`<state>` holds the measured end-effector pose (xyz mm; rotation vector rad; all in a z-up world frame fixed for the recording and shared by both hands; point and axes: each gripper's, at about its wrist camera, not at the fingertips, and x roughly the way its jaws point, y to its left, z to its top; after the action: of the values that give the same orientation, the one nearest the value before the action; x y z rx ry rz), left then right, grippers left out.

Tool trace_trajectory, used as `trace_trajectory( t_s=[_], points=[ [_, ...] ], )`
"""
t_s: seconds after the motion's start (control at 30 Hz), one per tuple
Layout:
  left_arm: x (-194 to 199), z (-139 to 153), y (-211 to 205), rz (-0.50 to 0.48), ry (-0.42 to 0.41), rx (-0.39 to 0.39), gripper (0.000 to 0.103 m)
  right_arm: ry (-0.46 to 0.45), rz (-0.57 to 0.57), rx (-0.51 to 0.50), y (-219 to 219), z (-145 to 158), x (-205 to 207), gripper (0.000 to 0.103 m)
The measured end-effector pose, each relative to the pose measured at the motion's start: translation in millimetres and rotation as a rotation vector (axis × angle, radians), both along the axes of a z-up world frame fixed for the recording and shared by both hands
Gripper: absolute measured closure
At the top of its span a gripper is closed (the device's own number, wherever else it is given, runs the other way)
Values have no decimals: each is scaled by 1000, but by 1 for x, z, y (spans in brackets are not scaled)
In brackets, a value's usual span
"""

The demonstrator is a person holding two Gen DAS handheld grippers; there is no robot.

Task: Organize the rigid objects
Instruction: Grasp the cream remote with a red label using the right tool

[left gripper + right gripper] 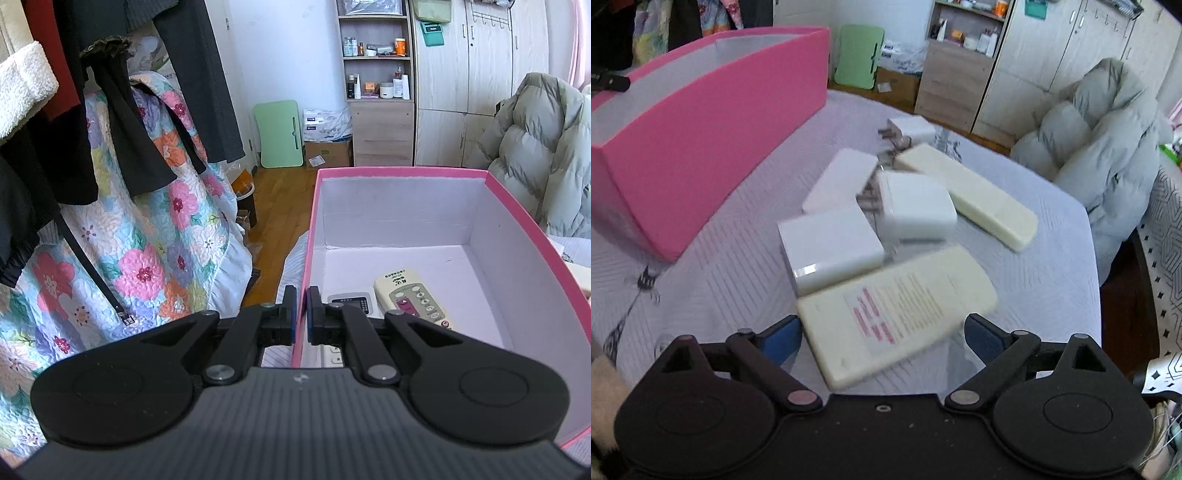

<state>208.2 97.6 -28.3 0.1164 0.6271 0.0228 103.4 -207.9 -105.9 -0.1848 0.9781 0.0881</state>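
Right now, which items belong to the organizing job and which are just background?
Job items:
- pink box, left hand-held gripper clamped on its wall
- remote and small keypad device already inside
- cream remote between the open right hand-held gripper
- second remote
- white chargers

Background:
- puffer jacket
- shelf unit
- floral quilt
- green board

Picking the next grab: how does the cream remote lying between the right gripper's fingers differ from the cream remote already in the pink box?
The near cream remote lies face down on the bedspread, label up; the boxed cream remote lies buttons up inside the pink box. Both are cream, slim and lie flat.
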Motion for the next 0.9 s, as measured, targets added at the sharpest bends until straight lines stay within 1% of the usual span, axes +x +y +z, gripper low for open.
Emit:
trace_trajectory(
  t_s=[0.07,0.2,0.3,0.43,0.5,0.57,0.6,0.63,0.73,0.8,0.87,0.9],
  points=[
    [0,-1,1,2,-4,-6,99,6,0,-15,-9,3,-6,7],
    [-1,-1,1,2,-5,-7,99,16,-35,-81,-26,5,-15,7],
    [-1,-1,1,5,-3,-1,98,27,-64,-24,-37,6,-15,7],
    [-1,0,1,6,-2,1,98,20,-41,160,-42,9,-8,7],
    [-1,0,1,7,1,0,98,26,-68,216,-43,5,3,7],
    [-2,0,2,10,3,-2,98,36,-116,214,-43,-2,16,11],
    [-2,0,3,12,4,-7,98,47,-137,201,-44,-5,23,21],
    [-2,1,4,12,5,-12,98,41,-142,182,-45,-7,28,25],
    [0,1,5,12,6,-14,98,34,-132,191,-55,-5,35,31],
    [0,2,6,6,7,-7,98,53,-140,231,-63,-7,40,30],
    [1,1,5,5,8,2,98,59,-149,235,-67,-8,46,29],
    [1,1,5,7,8,8,98,58,-163,225,-67,-9,52,26]
  ],
)
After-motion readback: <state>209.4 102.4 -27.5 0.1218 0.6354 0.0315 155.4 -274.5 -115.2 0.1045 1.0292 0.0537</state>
